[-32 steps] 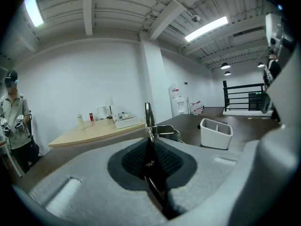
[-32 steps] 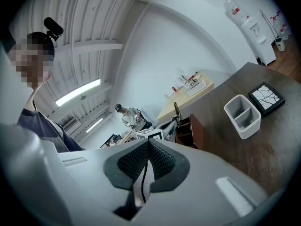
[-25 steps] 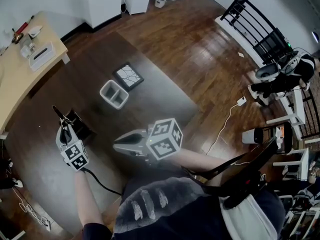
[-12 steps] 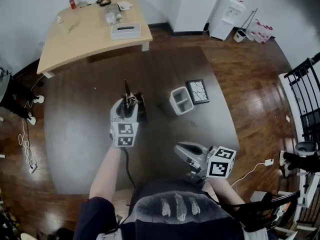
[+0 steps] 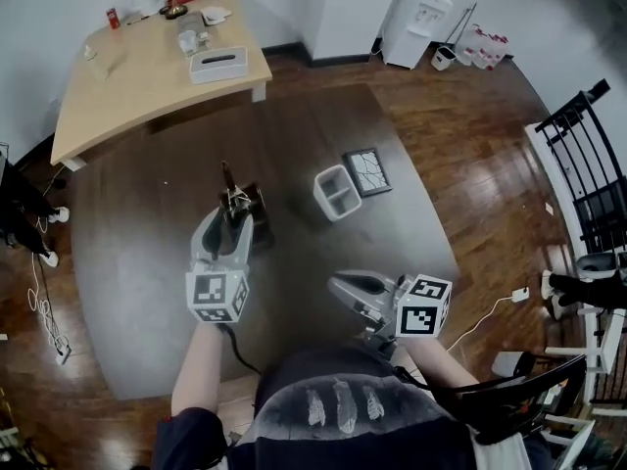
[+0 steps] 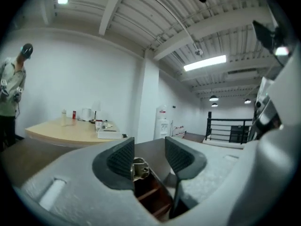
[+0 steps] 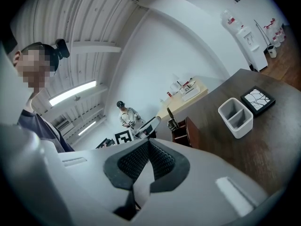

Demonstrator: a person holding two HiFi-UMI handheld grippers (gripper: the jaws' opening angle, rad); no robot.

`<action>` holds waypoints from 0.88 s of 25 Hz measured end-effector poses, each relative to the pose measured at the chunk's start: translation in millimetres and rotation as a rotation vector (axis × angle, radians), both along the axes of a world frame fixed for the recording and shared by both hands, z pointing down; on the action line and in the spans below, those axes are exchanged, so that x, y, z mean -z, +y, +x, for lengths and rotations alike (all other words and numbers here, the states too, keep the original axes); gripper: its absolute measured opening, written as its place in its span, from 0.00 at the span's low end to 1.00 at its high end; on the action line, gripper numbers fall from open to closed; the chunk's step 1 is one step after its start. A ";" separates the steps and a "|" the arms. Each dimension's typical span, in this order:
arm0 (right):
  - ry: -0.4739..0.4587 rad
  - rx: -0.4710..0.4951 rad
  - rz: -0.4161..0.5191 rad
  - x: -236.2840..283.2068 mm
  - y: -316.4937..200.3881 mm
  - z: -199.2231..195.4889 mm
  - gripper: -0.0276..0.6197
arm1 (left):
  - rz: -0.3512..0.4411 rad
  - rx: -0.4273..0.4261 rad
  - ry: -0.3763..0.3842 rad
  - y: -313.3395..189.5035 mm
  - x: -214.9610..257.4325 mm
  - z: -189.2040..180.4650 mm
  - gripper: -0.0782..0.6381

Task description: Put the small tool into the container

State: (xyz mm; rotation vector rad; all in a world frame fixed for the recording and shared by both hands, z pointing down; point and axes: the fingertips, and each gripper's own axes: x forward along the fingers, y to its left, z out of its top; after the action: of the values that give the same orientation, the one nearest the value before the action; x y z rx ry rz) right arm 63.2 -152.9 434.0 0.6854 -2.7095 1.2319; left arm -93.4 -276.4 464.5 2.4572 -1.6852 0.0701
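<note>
1. The small tool [image 5: 227,179] stands upright in a brown wooden holder [image 5: 253,204], left of centre in the head view. Its dark slender end points up and a metal part sits at the holder's top.
2. The left gripper [image 6: 149,155] has its jaws wide apart around that metal part. The part lies just beside the left pad and the right pad is clear of it, so nothing is gripped yet.
3. The step in hand looks like taking the tool. To do it well, shift the gripper so the tool sits midway between the pads. Close until both pads bear on it, then lift straight up so it clears the holder without tipping it.
4. The white container [image 5: 326,204] stands right of the holder, near it but apart, and both compartments look empty. Carry the tool over one compartment and lower it inside before letting go.
5. The right gripper [image 7: 148,154], at the lower right of centre in the head view, has its jaws pressed together on nothing and is well away from the tool.
6. Count:
   - one tool
   - one holder
   - one container with two compartments
   - one framed tile [image 5: 367,171] just beside the container
   - two grippers
   - one dark table [image 5: 147,292] under it all
</note>
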 end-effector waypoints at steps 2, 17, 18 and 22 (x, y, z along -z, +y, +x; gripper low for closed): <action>0.003 -0.005 0.008 0.9 -4.4 0.0 0.04 | 0.009 -0.030 0.056 4.5 13.5 3.9 0.39; -0.026 -0.238 0.066 34.3 -17.8 64.4 0.04 | -0.052 -0.452 0.221 20.7 58.7 124.0 0.11; -0.039 -0.250 0.063 36.8 -16.3 67.6 0.04 | -0.048 -0.468 0.228 23.4 64.1 130.2 0.11; -0.099 -0.259 0.108 55.0 -4.4 77.4 0.04 | -0.023 -0.505 0.207 41.2 86.1 148.4 0.11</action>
State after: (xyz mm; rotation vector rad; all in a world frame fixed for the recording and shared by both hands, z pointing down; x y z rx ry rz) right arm 140.6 -157.2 378.9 1.0435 -2.8556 1.2049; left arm 55.0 -235.3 378.5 2.6982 -0.9523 -0.1005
